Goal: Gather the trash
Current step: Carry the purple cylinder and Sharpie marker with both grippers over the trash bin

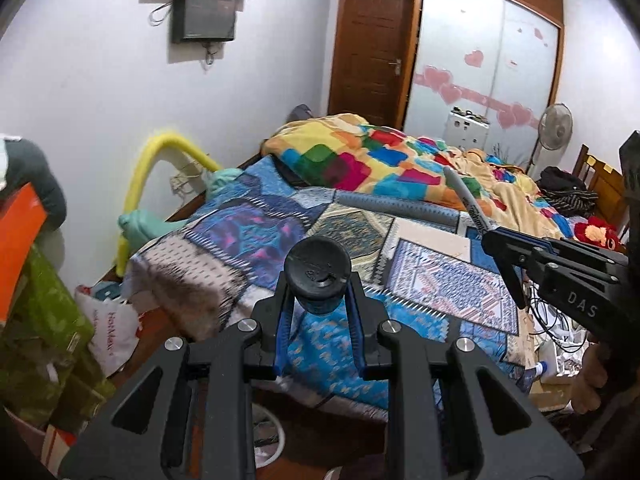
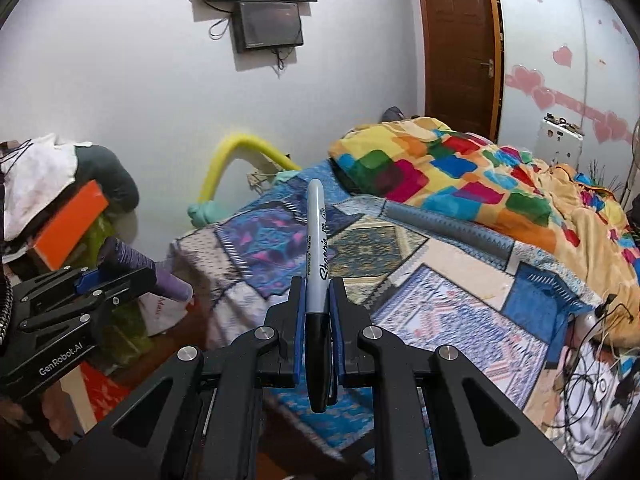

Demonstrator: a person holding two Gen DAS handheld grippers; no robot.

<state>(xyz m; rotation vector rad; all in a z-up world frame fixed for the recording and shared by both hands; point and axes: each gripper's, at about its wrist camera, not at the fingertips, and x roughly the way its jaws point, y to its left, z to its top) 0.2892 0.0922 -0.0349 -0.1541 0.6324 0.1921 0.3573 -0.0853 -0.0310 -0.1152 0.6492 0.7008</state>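
Right gripper point(image 2: 317, 300) around Sharpie marker point(image 2: 316, 248)

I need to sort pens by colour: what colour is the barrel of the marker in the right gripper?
The marker's barrel is grey, its cap black; the right wrist view shows it best.

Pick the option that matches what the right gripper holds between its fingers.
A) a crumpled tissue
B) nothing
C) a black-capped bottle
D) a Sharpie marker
D: in the right wrist view the right gripper is shut on a Sharpie marker, standing up between its fingers; the black-capped bottle sits in the left gripper instead.
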